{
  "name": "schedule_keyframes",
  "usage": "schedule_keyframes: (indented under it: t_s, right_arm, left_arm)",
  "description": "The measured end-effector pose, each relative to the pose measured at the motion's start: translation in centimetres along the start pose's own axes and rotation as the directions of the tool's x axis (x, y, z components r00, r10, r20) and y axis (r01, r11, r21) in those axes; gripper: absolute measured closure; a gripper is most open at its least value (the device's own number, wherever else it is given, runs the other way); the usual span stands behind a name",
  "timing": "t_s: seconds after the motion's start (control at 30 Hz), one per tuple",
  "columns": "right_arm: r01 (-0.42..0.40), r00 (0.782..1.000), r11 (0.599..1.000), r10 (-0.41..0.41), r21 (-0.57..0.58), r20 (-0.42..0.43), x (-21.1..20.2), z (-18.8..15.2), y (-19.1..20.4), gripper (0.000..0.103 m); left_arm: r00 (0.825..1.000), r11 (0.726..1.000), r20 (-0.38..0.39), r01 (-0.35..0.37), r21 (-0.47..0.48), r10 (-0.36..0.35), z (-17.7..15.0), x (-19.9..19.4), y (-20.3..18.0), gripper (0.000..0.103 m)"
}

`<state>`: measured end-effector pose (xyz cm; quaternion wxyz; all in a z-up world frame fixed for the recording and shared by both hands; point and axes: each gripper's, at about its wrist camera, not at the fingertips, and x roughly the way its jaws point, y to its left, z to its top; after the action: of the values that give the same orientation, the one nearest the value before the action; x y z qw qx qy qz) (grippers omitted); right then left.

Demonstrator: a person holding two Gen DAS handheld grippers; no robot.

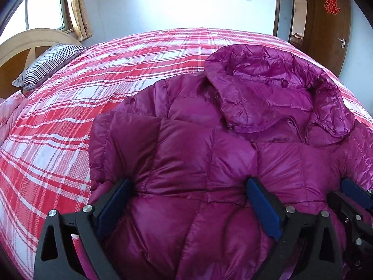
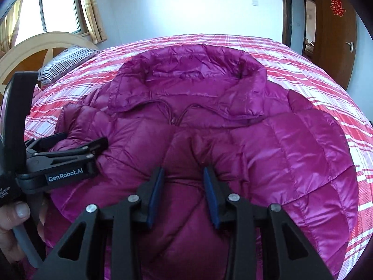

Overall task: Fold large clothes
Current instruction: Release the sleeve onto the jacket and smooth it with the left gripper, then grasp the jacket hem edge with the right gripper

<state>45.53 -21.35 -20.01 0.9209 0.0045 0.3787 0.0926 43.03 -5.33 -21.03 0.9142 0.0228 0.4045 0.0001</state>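
Lying spread across the red plaid bedspread [image 1: 70,121] ahead of both tools, the purple down jacket [image 1: 191,154] is showing in the left wrist view with its hood [image 1: 275,88] flopped open beyond the fingertips and its quilted body running back under the camera. The left gripper [image 1: 188,200] is standing with its jaws spread wide, the blue pads [image 1: 114,205] bearing down on the padding at either side of a broad swell of fabric; nothing is being pinched, so it is judged to be pressing the puffy layer flat, not carrying it. To that tool's right, at the frame edge, the right gripper [image 1: 356,193] is partly showing. Far off to the left, a striped pillow [image 1: 49,65] is resting by the headboard [image 1: 28,44]. In the right wrist view, the same jacket is filling the space ahead, the zipper [image 2: 177,114] running straight away from the fingertips to the collar. The right gripper [image 2: 183,179] is holding its jaws partly closed with a ridge of fabric rising between the pads; whether the pads are actually clamping it cannot be told. To its left, the left gripper [image 2: 79,149] is sitting low on the jacket, a thumb [image 2: 21,210] of the person wrapped on its handle. Both tools being at the near edge suggests a fold toward the collar is being prepared.
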Motion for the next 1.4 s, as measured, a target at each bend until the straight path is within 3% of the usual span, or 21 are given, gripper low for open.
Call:
schedule_keyframes:
  t_s: [0.1, 0.23, 0.37, 0.43, 0.53, 0.7, 0.8, 0.97, 1.1, 1.23, 1.33, 1.4]
  right_arm:
    - [0.013, 1.000, 1.000, -0.013, -0.011, 0.003, 0.1, -0.1, 0.2, 0.065]
    - [0.010, 1.000, 1.000, -0.010, -0.008, 0.009, 0.0, -0.2, 0.2, 0.065]
    - [-0.006, 1.000, 1.000, 0.006, 0.005, 0.015, -0.1, -0.2, -0.1, 0.065]
    - [-0.008, 1.000, 1.000, 0.007, 0.007, 0.016, -0.2, -0.2, -0.1, 0.065]
    - [-0.009, 1.000, 1.000, 0.009, 0.006, 0.018, -0.2, -0.2, -0.1, 0.065]
    - [-0.029, 0.999, 0.999, 0.029, 0.012, 0.015, -0.3, 0.0, -0.3, 0.064]
    - [-0.099, 0.995, 0.995, 0.099, 0.017, 0.000, -0.8, 1.0, -1.0, 0.059]
    - [-0.074, 0.996, 0.997, 0.076, -0.039, 0.053, -2.9, 6.3, -2.6, 0.055]
    - [-0.022, 0.996, 0.991, 0.033, -0.135, 0.077, -1.6, 11.8, -3.3, 0.051]
    - [-0.030, 1.000, 0.974, 0.031, -0.225, 0.001, 2.3, 16.5, -3.1, 0.046]
    - [-0.032, 0.998, 0.944, 0.012, -0.329, -0.060, 5.2, 18.4, -2.0, 0.046]
    - [-0.051, 0.996, 0.929, 0.018, -0.367, -0.092, 6.4, 18.8, -1.4, 0.040]
  left_arm:
    - [1.000, 1.000, 0.016, -0.017, 0.004, 0.017, 0.4, -1.6, 0.0, 0.004]
    - [0.995, 1.000, 0.098, 0.008, 0.019, -0.010, 1.0, -4.1, -0.9, 0.004]
    - [0.999, 0.996, 0.051, -0.024, 0.081, 0.020, 0.1, -1.8, -2.0, 0.004]
    - [0.999, 0.999, 0.026, 0.031, 0.035, -0.032, -0.5, -0.7, -1.0, 0.004]
    - [0.995, 0.995, 0.052, 0.091, -0.037, -0.089, -1.0, -0.8, 0.6, 0.004]
    - [0.994, 0.995, 0.055, 0.097, -0.035, -0.095, -1.3, -0.7, 0.5, 0.003]
    - [0.992, 0.992, 0.063, 0.115, -0.047, -0.112, -1.5, -0.7, 0.8, 0.002]
    - [0.995, 0.996, 0.055, 0.090, -0.028, -0.089, -1.6, -0.6, 0.2, 0.001]
    - [0.996, 0.997, 0.054, 0.070, -0.016, -0.069, -1.7, -0.5, -0.1, 0.001]
    - [0.995, 0.996, 0.065, 0.082, -0.027, -0.080, -1.9, -0.7, 0.2, 0.001]
    - [0.994, 0.996, 0.069, 0.084, -0.029, -0.082, -2.0, -0.7, 0.2, 0.001]
    - [0.994, 0.996, 0.071, 0.085, -0.031, -0.083, -2.0, -0.7, 0.2, 0.001]
